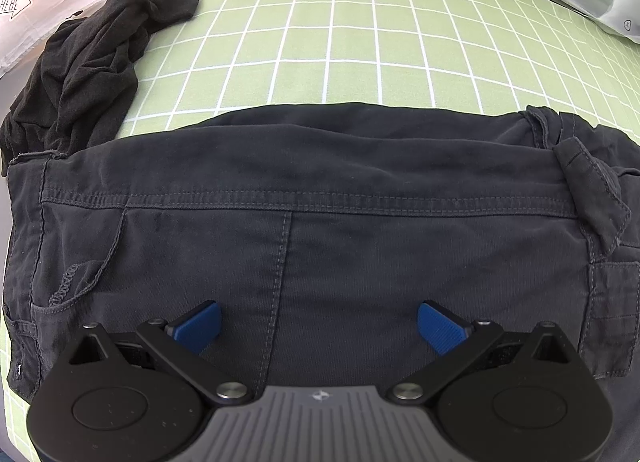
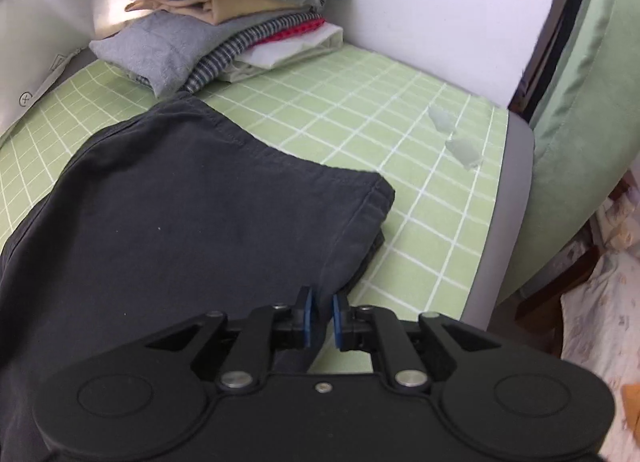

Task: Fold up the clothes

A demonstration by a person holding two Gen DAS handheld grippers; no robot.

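The left tool [image 1: 319, 325] hangs over the dark trousers [image 1: 304, 230] with its blue pads [image 1: 200, 324] spread wide and nothing between them. The right tool [image 2: 321, 320] has its pads only a narrow gap apart, and a fold of the trousers' [image 2: 192, 214] edge runs into that gap; whether the pads press on the cloth I cannot tell.

The trousers are dark navy, of a plain woven cloth, and lie flat on a green sheet [image 1: 360, 34] with a white grid. In the left wrist view the waist end shows: a double-stitched seam across, a curved pocket seam at the left, a belt loop at the right. In the right wrist view the other end lies doubled over, its hemmed edge stacked on a lower layer, the corner resting on the sheet [image 2: 400, 134].

A crumpled black garment [image 1: 92, 66] lies at the far left, touching the trousers' corner. A pile of folded clothes [image 2: 224, 18] in blue, tan, grey, stripe and white stands at the sheet's far end against a pale wall [image 2: 440, 2], apart from the trousers
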